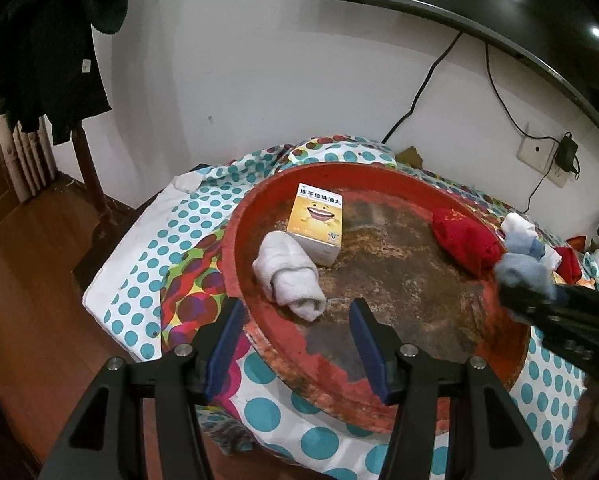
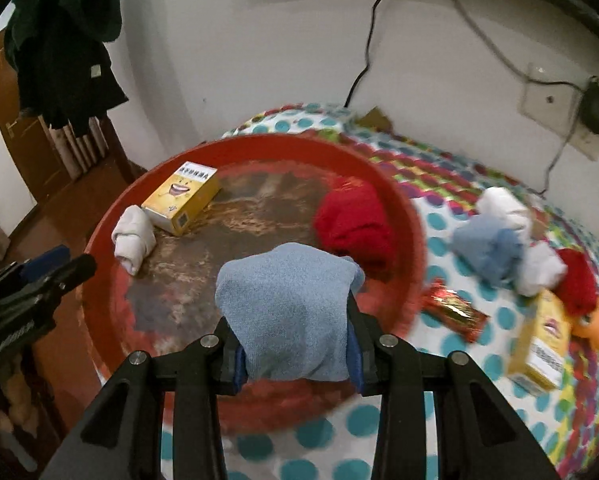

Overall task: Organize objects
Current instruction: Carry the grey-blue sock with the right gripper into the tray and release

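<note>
Polka-dot tablecloth by white wall; round red tray holds yellow box, white sock roll, red sock roll. Right gripper pinches blue sock roll over tray's near side. Left gripper spread, empty, at near-left rim.

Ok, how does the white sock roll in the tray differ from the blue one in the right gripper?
The white roll lies free in the red tray against the yellow box; the blue roll is clamped in the right gripper over the tray. White looks longer and tighter, blue rounder and bulkier. Both are rolled socks.
</note>
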The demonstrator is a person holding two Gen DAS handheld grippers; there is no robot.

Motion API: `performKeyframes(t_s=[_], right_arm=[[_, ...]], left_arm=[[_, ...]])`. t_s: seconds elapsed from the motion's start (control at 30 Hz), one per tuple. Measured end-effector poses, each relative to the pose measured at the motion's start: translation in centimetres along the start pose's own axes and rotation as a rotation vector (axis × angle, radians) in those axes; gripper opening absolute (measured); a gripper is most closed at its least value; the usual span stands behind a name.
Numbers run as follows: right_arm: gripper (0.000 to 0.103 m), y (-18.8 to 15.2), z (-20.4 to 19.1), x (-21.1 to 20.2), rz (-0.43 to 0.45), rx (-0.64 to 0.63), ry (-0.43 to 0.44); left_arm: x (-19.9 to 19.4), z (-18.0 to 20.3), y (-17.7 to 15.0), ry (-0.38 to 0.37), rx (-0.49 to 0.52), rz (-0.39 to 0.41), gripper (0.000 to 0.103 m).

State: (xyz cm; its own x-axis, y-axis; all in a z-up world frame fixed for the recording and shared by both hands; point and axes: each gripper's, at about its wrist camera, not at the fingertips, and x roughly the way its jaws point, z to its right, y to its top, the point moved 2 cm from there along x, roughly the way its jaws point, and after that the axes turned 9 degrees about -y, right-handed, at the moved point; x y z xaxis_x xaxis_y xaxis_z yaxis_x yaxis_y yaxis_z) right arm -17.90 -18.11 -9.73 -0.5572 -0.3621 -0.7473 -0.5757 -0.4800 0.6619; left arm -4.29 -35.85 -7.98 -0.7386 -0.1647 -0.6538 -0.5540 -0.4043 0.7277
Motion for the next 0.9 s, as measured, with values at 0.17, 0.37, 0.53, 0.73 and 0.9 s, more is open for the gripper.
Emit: performKeyframes(t_s=[0.17, 0.37, 0.53, 0.73, 0.9], right_arm=[[0.036, 0.8, -1.7, 2.0, -0.033, -0.038, -0.009], [0.038, 1.3, -2.3, 3.7, -0.068, -0.058, -0.021], [0.044, 1.2, -2.2, 4.1, -0.074, -0.058, -0.022], [0.052, 1.1, -2.5, 4.0, -0.072, -0.073, -0.021], [0.068, 1.0, -2.4, 3.4, -0.056, -0.074, -0.030]], left_arm=[[-0.1, 0.3, 0.0, 0.012, 0.021, 0.009, 0.056], [0.2, 0.3, 0.0, 0.010, 0.022, 0.001, 0.056], [0.3, 0.2, 0.0, 0.008, 0.017, -0.004, 0.056], [0.3, 0.6, -0.2, -0.001, 0.029, -0.007, 0.056], [0.5, 0.9, -0.2, 0.002, 0.046, -0.013, 0.056]])
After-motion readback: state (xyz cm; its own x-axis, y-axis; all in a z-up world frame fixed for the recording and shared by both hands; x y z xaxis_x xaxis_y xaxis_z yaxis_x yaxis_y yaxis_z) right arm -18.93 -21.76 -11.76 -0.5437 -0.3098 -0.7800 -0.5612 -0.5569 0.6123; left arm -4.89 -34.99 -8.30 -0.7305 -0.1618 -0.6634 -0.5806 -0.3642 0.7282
